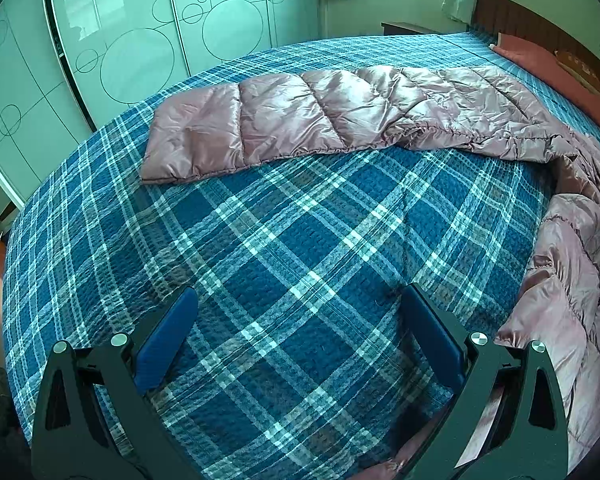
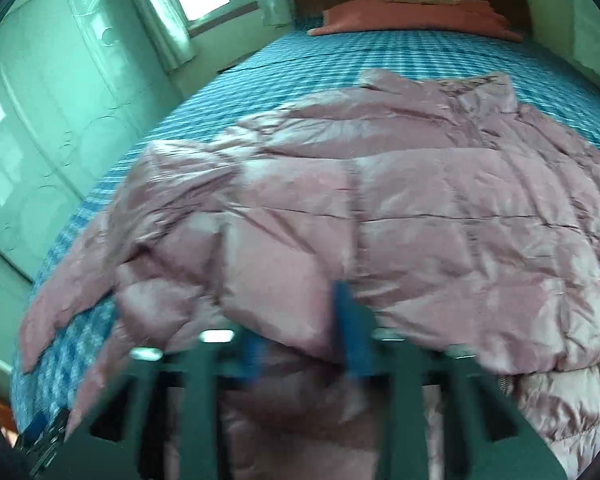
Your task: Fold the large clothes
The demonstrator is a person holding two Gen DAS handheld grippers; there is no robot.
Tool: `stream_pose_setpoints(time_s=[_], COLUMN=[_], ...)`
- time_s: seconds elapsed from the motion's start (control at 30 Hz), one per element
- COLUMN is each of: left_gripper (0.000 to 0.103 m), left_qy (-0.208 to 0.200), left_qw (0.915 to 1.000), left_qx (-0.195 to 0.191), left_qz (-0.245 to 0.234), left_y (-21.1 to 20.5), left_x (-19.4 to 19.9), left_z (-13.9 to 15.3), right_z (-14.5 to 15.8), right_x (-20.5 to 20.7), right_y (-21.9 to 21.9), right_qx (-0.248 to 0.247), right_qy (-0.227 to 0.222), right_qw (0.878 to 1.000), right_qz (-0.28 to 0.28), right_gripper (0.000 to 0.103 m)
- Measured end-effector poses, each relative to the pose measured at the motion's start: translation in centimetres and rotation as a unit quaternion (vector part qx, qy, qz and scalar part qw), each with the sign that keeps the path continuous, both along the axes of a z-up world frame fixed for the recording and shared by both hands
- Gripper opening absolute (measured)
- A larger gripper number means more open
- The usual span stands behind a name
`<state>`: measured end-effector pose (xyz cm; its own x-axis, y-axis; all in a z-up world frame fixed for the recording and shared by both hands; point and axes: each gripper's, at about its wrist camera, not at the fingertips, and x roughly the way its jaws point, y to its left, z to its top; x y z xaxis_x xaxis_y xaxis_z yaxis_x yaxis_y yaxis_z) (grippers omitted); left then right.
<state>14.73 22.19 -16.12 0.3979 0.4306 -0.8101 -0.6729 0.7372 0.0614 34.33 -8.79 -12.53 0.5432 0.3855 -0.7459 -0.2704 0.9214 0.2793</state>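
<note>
Both grippers stand spread and empty, left gripper [image 1: 296, 332] over bare bedspread [image 1: 260, 240], right gripper [image 2: 304, 336] blurred over the pink jacket [image 2: 380, 208], seemingly ready to grab for folding.

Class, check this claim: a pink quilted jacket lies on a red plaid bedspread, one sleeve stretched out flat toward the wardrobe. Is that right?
Not quite. The bedspread is blue plaid, not red, as the left wrist view shows. The rest holds: the pink quilted jacket lies on it, its sleeve stretched flat toward the wardrobe.
</note>
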Motion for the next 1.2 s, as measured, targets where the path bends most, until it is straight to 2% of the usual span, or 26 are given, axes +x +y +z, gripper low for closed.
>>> stream_pose_setpoints(time_s=[0.17,0.23,0.3,0.4,0.5,0.53,0.57,0.6,0.67,0.8,0.87,0.9,0.93,1.0,1.1,1.2], left_gripper=[0.101,0.101,0.101,0.101,0.101,0.101,0.101,0.101,0.101,0.101,0.101,0.101,0.101,0.101,0.101,0.101], left_qy=[0.0,0.0,0.0,0.001,0.002,0.003,0.002,0.002,0.002,0.002,0.001,0.001,0.002,0.001,0.0,-0.003], left_qw=[1.0,1.0,1.0,1.0,1.0,1.0,1.0,1.0,1.0,1.0,1.0,1.0,1.0,1.0,1.0,0.9999], left_qx=[0.001,0.001,0.001,0.002,0.003,0.002,0.002,0.002,0.002,0.002,0.002,0.002,0.002,0.0,-0.002,-0.016], left_qz=[0.0,0.0,0.0,0.0,0.001,0.0,0.0,0.001,0.001,0.001,0.001,0.001,0.001,0.001,0.001,0.0], left_y=[0.0,0.1,0.0,0.1,0.3,0.3,0.4,0.3,0.2,0.2,0.2,0.2,0.2,0.4,0.3,1.0], left_x=[0.0,0.0,0.0,0.0,0.1,0.1,0.1,0.1,0.1,0.0,0.0,0.0,0.0,0.0,0.2,0.2], left_z=[-0.1,-0.1,0.0,-0.1,-0.2,-0.3,-0.3,-0.2,-0.2,-0.3,-0.3,-0.3,-0.3,-0.4,-0.4,-0.6], right_z=[3.2,4.5,5.2,4.5,2.1,0.4,-0.7,-1.1,-0.4,0.9,0.1,-0.6,-1.2,-0.9,0.3,-0.1], right_x=[-3.3,-3.8,-3.6,-2.1,-0.5,0.3,0.8,0.9,1.1,2.4,3.4,4.0,4.4,4.1,2.2,1.3], right_y=[-2.9,-5.8,-10.7,-16.8,-20.9,-22.0,-22.5,-22.6,-22.1,-21.8,-21.6,-21.3,-20.9,-20.3,-19.5,-18.3], right_qx=[0.025,0.015,-0.014,-0.076,-0.132,-0.144,-0.138,-0.131,-0.145,-0.116,-0.11,-0.111,-0.124,-0.148,-0.133,-0.143], right_qy=[-0.038,-0.057,-0.071,-0.061,-0.034,-0.006,0.014,0.013,0.009,-0.005,0.0,0.008,0.012,0.002,-0.02,-0.03], right_qw=[0.999,0.998,0.994,0.979,0.961,0.959,0.961,0.963,0.962,0.965,0.966,0.968,0.967,0.964,0.965,0.966], right_qz=[0.008,-0.021,-0.083,-0.178,-0.239,-0.245,-0.24,-0.235,-0.23,-0.234,-0.232,-0.227,-0.22,-0.221,-0.223,-0.214], right_gripper=[0.07,0.07,0.069,0.058,0.058,0.058,0.058,0.058,0.058,0.058,0.059,0.064,0.065,0.065,0.065,0.065])
